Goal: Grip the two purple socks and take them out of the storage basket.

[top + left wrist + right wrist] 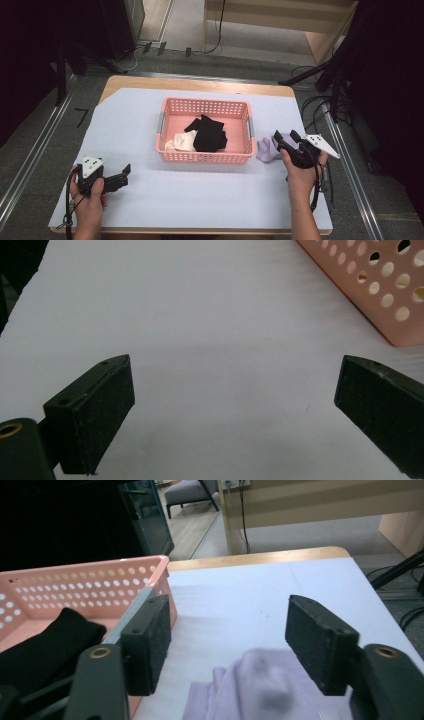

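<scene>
A: White-covered table (150,200); pink basket (205,156) at centre with black and cream socks inside. Where is the lilac sock (267,147)?

B: On the table just right of the basket. Right hand-held gripper (285,141) over it, jaws spread, nothing pinched.

A: Left hand-held gripper (122,175)?

B: Spread, empty, near the front-left edge.

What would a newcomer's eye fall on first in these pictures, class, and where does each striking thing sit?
The pink perforated basket at the middle of the white-covered table stands out first, with black socks and a cream one inside. Just right of it lies a lilac sock, with the right tool poised open over it. The left tool waits open over bare table at the near left.
</scene>
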The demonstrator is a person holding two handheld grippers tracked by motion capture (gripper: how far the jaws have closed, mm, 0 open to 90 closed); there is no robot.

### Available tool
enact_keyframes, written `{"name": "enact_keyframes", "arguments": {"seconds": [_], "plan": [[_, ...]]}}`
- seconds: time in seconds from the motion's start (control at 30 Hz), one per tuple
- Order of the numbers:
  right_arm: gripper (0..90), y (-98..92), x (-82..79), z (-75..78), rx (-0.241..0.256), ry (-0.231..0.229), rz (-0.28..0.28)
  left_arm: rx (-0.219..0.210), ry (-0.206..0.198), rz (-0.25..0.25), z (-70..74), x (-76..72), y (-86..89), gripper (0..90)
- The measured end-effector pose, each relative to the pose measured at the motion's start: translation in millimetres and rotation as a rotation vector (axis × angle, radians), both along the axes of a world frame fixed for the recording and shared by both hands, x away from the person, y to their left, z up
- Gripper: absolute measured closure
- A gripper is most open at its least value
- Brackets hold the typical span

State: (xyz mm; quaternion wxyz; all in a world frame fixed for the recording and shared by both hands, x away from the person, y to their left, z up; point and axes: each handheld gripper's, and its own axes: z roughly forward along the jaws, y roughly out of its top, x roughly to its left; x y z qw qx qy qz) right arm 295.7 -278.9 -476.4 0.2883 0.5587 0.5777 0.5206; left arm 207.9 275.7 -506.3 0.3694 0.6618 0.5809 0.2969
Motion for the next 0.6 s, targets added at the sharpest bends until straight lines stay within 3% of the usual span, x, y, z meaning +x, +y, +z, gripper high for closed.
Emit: {"name": "enact_keyframes", "arguments": {"seconds": [0.17,0.6], "plan": [[27.8,-8.1,-12.7,-6.8,-0.014,0.004,0.032,0.002,0.000,0.004,0.1,-0.3,-0.8,3.3],[24.5,-30.1,-39.4,-23.1,-0.025,0.019,0.028,0.005,-0.010,0.005,-0.2,-0.7,-1.2,3.3]]}}
